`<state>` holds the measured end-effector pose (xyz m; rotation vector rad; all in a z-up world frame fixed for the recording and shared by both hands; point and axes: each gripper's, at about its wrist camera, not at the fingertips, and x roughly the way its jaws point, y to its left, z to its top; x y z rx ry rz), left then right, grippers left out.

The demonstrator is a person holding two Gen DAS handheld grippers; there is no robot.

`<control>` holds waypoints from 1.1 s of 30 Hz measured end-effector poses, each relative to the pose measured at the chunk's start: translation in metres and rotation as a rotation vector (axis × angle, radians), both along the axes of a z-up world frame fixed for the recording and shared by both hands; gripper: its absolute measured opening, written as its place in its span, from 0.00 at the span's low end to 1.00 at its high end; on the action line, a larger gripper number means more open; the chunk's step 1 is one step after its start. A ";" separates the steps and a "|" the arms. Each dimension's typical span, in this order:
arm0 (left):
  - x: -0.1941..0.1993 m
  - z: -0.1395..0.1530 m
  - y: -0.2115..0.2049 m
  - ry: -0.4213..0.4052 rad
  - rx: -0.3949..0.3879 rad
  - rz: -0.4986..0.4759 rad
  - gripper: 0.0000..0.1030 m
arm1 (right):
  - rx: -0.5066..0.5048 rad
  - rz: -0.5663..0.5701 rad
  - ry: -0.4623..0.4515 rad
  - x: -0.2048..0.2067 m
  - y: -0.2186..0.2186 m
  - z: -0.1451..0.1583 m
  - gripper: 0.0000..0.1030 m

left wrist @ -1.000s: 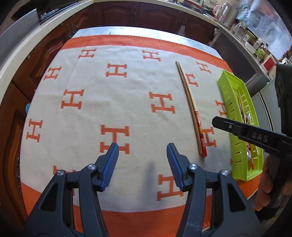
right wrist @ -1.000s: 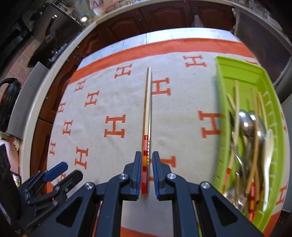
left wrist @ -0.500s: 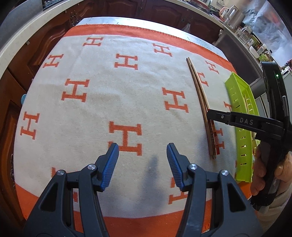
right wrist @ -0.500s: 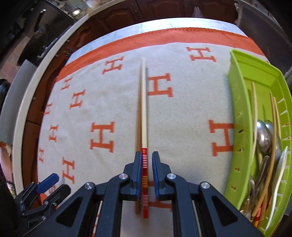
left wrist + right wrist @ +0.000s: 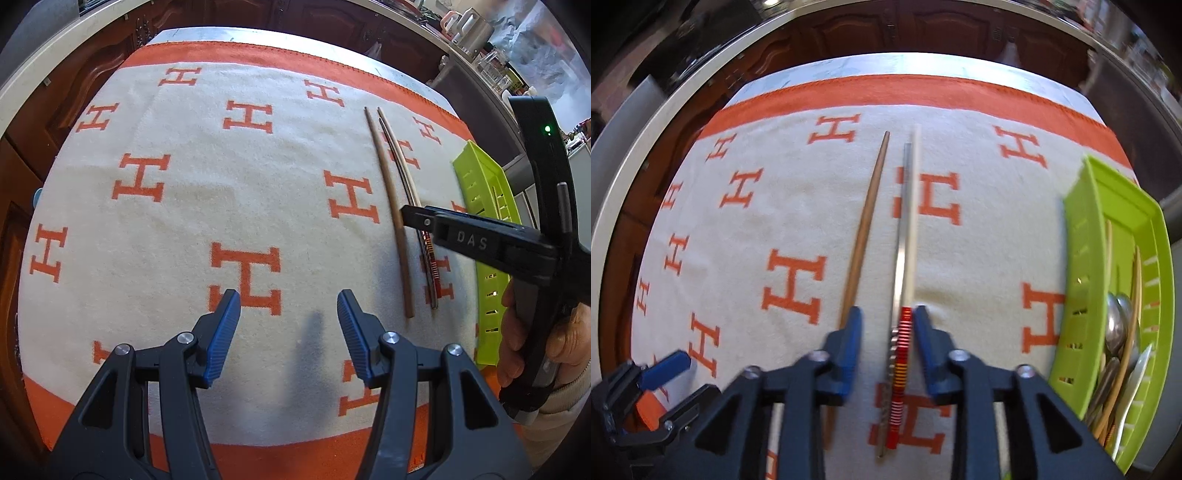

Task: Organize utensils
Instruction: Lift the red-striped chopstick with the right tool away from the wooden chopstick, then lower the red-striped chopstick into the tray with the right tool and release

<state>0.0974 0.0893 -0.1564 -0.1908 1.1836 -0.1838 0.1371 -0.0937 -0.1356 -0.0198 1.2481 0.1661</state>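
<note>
Three chopsticks lie side by side on the cream and orange cloth: a plain brown one (image 5: 862, 229) (image 5: 389, 206), a grey metal one (image 5: 901, 236) and a pale one with a red striped end (image 5: 903, 354) (image 5: 430, 258). My right gripper (image 5: 886, 332) is open just above them, its jaws either side of the red striped end and touching nothing. In the left wrist view the right gripper's jaws (image 5: 417, 216) show side-on over the chopsticks. My left gripper (image 5: 288, 325) is open and empty above the cloth, left of the chopsticks.
A lime green slotted tray (image 5: 1082, 236) (image 5: 476, 192) stands at the cloth's right edge and holds several spoons and chopsticks (image 5: 1119, 332). Dark wooden cabinets and a counter edge (image 5: 665, 110) ring the table. Kitchen items (image 5: 465, 22) stand at the back right.
My right gripper has opened and let go of the red striped chopstick, which now lies on the cloth by the metal one. The brown chopstick sits apart to the left. The left gripper drifted forward.
</note>
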 end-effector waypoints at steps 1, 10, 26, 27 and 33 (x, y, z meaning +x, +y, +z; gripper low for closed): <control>0.000 0.000 0.000 0.001 0.000 0.001 0.50 | -0.020 0.012 -0.011 -0.001 0.003 0.000 0.35; 0.001 -0.001 0.000 0.007 0.004 -0.002 0.50 | 0.119 -0.061 -0.017 -0.005 -0.029 0.001 0.05; 0.032 0.009 -0.045 -0.013 0.033 -0.070 0.50 | 0.346 -0.204 -0.167 -0.061 -0.101 0.062 0.05; 0.035 0.008 -0.051 -0.009 0.033 -0.075 0.50 | 0.353 -0.219 -0.181 -0.066 -0.109 0.066 0.05; 0.054 0.004 -0.082 0.001 0.086 -0.105 0.50 | 0.357 -0.305 -0.236 -0.088 -0.153 0.079 0.05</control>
